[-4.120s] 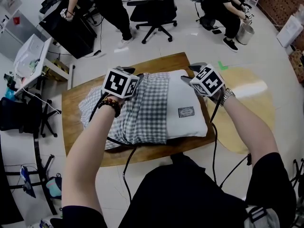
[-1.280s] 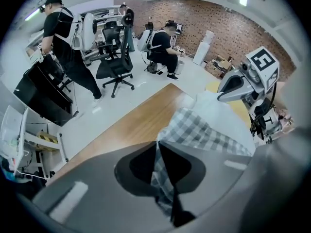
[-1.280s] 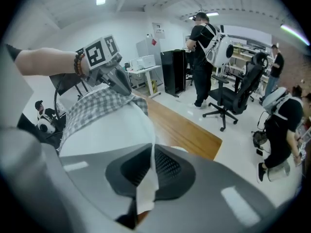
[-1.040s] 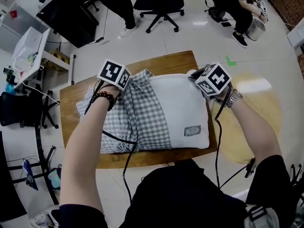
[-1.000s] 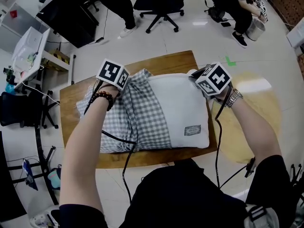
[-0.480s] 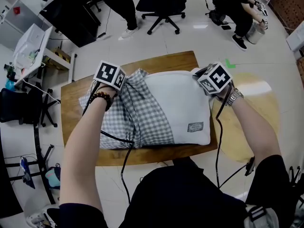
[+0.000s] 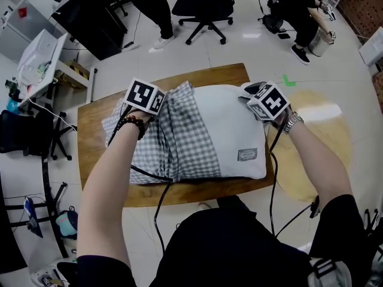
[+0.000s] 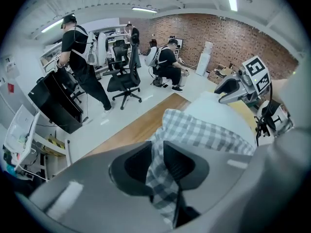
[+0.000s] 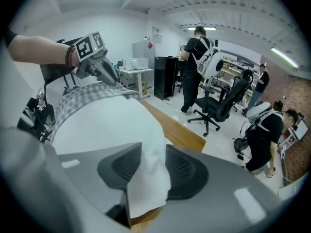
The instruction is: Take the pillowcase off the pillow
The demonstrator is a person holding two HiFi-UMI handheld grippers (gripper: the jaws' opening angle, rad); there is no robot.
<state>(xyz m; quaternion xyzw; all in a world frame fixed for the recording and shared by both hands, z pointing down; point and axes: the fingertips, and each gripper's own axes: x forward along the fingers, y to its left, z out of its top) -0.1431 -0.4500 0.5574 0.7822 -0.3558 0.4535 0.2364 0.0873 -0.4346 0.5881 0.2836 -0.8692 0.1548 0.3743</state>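
A white pillow point(image 7: 236, 121) lies on the wooden table point(image 7: 96, 160), its left half still inside a grey-and-white plaid pillowcase point(image 7: 179, 145). My left gripper point(image 7: 158, 103) is at the far edge of the bunched plaid cloth. In the left gripper view its jaws point(image 8: 156, 166) are opening, with a strip of the pillowcase point(image 8: 209, 132) between them. My right gripper point(image 7: 251, 93) is at the pillow's far right corner. Its jaws point(image 9: 150, 166) are opening too, and the white pillow corner point(image 9: 112, 123) puffs up between the pads.
A round pale-yellow tabletop point(image 7: 317, 124) adjoins the table's right end. Black office chairs point(image 7: 200, 8) and several people stand or sit on the white floor beyond. A white desk point(image 7: 42, 64) and black equipment are at the left. Cables hang from both grippers over the near edge.
Both grippers stay at the pillow's far corners. The pillow and case have shifted a little on the table, and the plaid cloth is bunched higher beside the left gripper.
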